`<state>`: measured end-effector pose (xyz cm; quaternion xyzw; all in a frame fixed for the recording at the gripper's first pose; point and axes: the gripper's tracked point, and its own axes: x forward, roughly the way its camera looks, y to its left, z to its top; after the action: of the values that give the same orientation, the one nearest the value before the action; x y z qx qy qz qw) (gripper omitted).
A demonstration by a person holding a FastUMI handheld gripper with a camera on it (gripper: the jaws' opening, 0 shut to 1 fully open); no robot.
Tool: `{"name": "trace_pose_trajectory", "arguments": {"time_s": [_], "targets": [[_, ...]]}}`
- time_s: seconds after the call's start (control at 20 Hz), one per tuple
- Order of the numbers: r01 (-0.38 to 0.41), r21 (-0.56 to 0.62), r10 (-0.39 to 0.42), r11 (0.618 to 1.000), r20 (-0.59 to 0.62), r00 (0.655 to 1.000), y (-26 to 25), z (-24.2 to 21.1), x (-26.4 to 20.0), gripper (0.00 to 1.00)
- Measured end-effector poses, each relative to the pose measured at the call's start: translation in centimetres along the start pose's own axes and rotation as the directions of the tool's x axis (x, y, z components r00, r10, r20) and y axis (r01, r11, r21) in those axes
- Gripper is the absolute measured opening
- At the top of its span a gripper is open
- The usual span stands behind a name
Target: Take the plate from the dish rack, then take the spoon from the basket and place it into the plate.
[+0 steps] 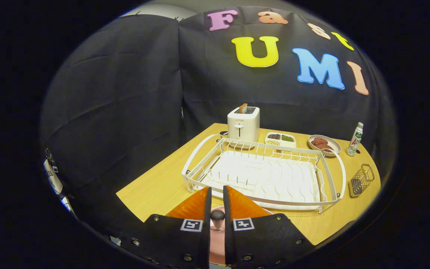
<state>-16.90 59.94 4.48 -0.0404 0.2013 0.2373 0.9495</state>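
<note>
Gripper view is showing the gripper at the bottom centre of the frame, its two wedge-shaped, ribbed fingers standing close together with a narrow gap. In that gap a dark rounded spoon end is sitting; whether both fingers are pressing on it cannot be told. Under the fingers a smooth pink plate is lying on the pale wood-grain table. Just ahead, mid-frame, the white wire dish rack is sitting with its ridged tray. At the right of the frame a small wire basket is standing. Beyond the rack, a boxy white toaster, a divided dish, a bowl and a bottle are lining up.
</note>
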Motion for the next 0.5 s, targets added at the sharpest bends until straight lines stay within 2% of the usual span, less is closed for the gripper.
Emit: {"name": "trace_pose_trajectory", "arguments": {"time_s": [0.1,0.2,0.4,0.5], "targets": [[0.005,0.001,-0.006,1.0,0.025,1.0,-0.3,1.1,-0.5,0.17],[0.025,0.005,-0.026,1.0,0.066,0.997,-0.9,2.7,-1.6,0.25],[0.067,0.02,-0.069,0.998,0.116,0.991,-2.5,5.5,-3.6,0.25],[0.113,0.022,-0.115,0.993,0.132,0.985,-4.3,6.9,-4.7,0.26]]}}
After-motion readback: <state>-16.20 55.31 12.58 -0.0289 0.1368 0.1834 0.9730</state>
